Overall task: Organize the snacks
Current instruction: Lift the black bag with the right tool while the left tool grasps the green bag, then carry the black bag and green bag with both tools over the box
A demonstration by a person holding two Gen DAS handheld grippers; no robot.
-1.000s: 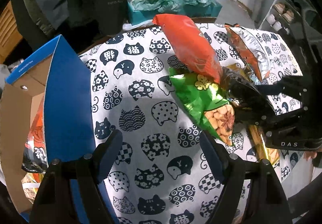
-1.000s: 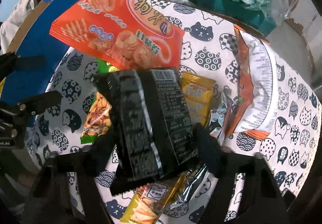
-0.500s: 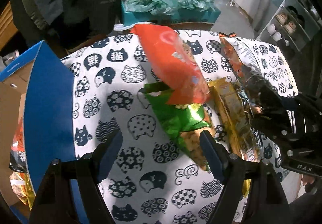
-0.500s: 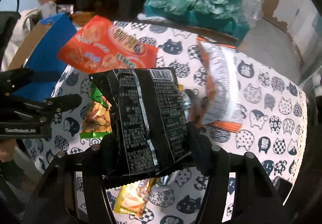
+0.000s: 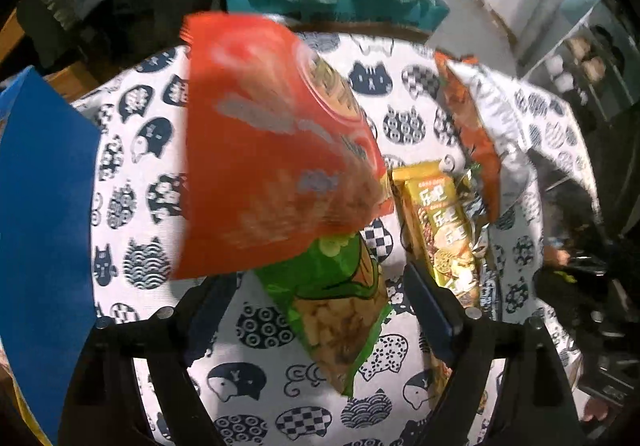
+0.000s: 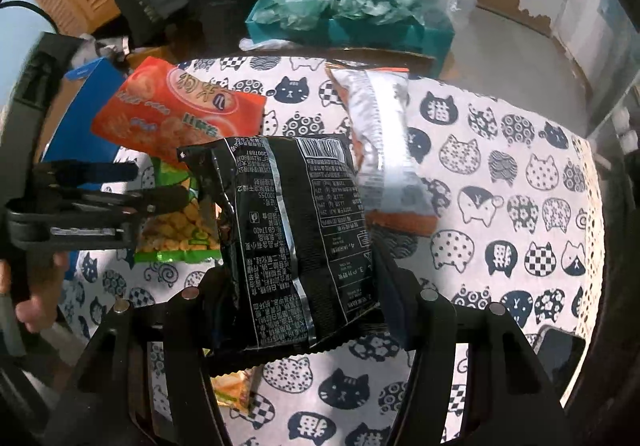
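Left wrist view: the left hand-held gripper [image 5: 316, 306] is empty, its jaws opening astride the green crinkled peanut packet [image 5: 332, 302], which lies on the cat-print cloth of the desk [image 5: 140, 173] under a red glossy snack bag [image 5: 272, 149].

Right wrist view: the right hand-held gripper [image 6: 304, 294] pinches a black foil snack packet [image 6: 288, 238], clear of the cloth.

Judgement: collecting is in hand; next, carry the packet to the blue cardboard box [image 6: 80, 117].
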